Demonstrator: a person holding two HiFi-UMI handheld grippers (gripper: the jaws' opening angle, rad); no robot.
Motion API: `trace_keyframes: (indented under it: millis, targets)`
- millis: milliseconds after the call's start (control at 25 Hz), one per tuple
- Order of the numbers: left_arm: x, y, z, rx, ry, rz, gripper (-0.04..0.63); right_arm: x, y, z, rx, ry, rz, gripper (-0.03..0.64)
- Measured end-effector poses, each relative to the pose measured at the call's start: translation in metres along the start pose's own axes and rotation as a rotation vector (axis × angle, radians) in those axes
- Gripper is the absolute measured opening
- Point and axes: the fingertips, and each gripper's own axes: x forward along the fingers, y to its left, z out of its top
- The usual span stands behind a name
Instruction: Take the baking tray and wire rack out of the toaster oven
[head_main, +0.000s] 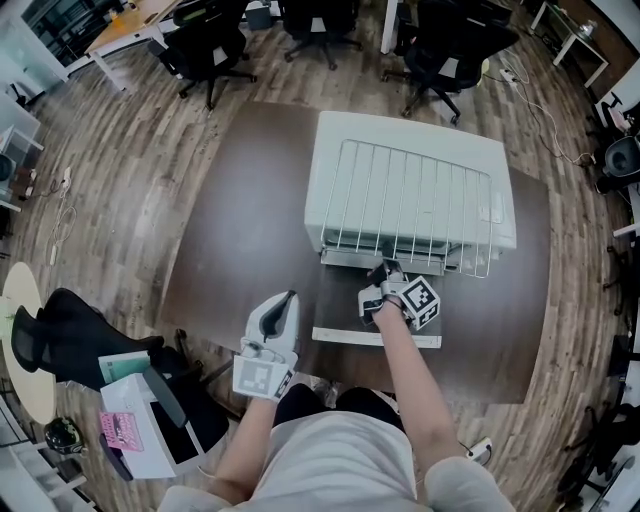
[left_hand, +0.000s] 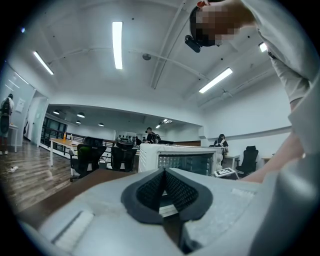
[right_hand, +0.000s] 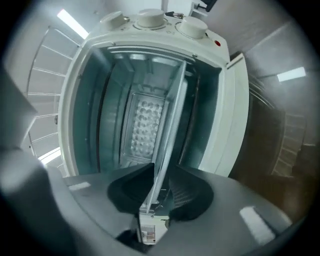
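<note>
With the right tongs (right_hand: 161, 169) part-open astride the edge of the baking tray (right_hand: 169, 125) inside the toaster oven (right_hand: 70, 110), clamp squarely and pull level.

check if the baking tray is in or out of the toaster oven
In. The right gripper view shows the baking tray reaching deep into the open toaster oven, its near edge between the right tongs.
</note>
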Motion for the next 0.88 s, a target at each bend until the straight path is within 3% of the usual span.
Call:
trace_keyframes:
  millis: [400, 600, 880]
  targets:
    - [-0.009, 0.008, -0.007, 0.003, 0.037, 0.018, 0.003, 0.027, -0.006, 0.016, 0.064, -0.028, 0.079, 0.105]
    - [-0.009, 0.012, -0.009, 0.003, 0.042, 0.028, 0.003, 0.028, -0.011, 0.016, 0.133, -0.058, 0.065, 0.091]
    - [-0.010, 0.011, -0.008, 0.000, 0.029, 0.024, 0.003, 0.009, -0.012, 0.008, 0.137, -0.048, 0.070, 0.086]
